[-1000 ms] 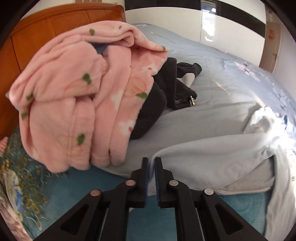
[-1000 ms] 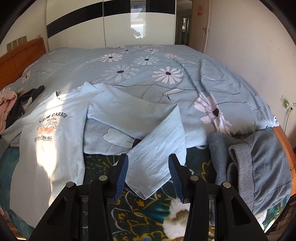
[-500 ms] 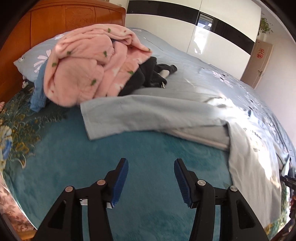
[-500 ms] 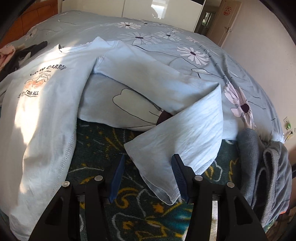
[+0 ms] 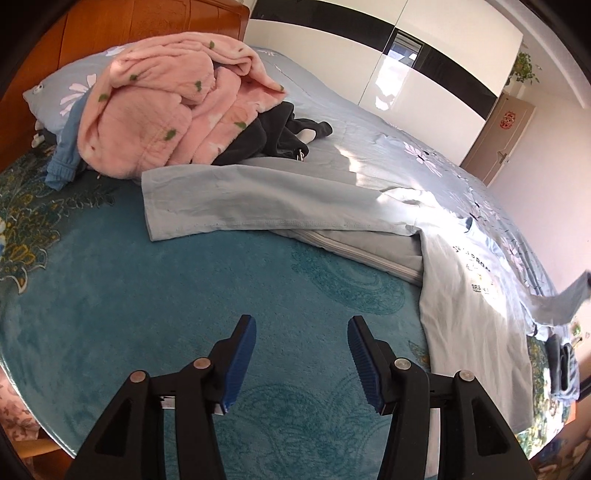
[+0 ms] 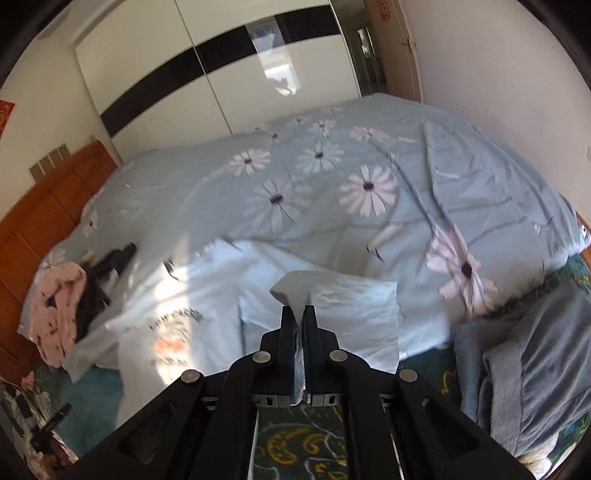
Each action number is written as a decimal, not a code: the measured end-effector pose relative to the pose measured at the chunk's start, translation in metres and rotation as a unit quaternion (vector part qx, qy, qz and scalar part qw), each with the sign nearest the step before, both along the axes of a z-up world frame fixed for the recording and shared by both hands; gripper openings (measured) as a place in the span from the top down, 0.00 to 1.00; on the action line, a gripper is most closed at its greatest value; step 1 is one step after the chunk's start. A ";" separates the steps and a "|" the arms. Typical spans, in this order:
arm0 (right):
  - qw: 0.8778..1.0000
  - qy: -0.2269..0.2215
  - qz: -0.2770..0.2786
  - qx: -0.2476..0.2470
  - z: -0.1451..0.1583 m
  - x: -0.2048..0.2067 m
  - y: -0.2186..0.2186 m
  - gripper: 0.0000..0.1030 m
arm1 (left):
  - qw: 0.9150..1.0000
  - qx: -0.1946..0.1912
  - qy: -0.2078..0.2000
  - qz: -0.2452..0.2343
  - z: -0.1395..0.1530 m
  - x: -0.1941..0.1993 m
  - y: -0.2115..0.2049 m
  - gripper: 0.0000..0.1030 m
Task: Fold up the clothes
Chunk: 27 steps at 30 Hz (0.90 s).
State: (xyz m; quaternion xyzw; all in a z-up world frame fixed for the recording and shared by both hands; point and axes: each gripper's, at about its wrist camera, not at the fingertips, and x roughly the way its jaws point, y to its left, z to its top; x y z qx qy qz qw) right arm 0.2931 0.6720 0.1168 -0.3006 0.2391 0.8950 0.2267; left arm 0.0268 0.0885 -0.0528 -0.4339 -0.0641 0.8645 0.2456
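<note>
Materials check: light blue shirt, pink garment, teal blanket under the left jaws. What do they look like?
Shirt: thin matte knit, likely cotton jersey; fine creases, stitched hem, printed chest text. The right gripper pinches its sleeve, which drapes limply.
Pink garment: thick fuzzy fleece or plush; soft nap, bulky folds, small green print.
Blanket: short-pile plush, velvety, with embossed swirl patterns. Fibre content can't be told.

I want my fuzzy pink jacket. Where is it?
In the left wrist view the pink jacket is piled top left by the wooden headboard, partly on black clothes.
</note>
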 end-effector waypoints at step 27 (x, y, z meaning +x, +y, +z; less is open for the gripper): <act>0.950 -0.127 0.284 -0.034 -0.120 -0.354 -0.242 0.96 | 0.999 0.000 -0.038 0.022 -0.016 -0.015 -0.020 0.46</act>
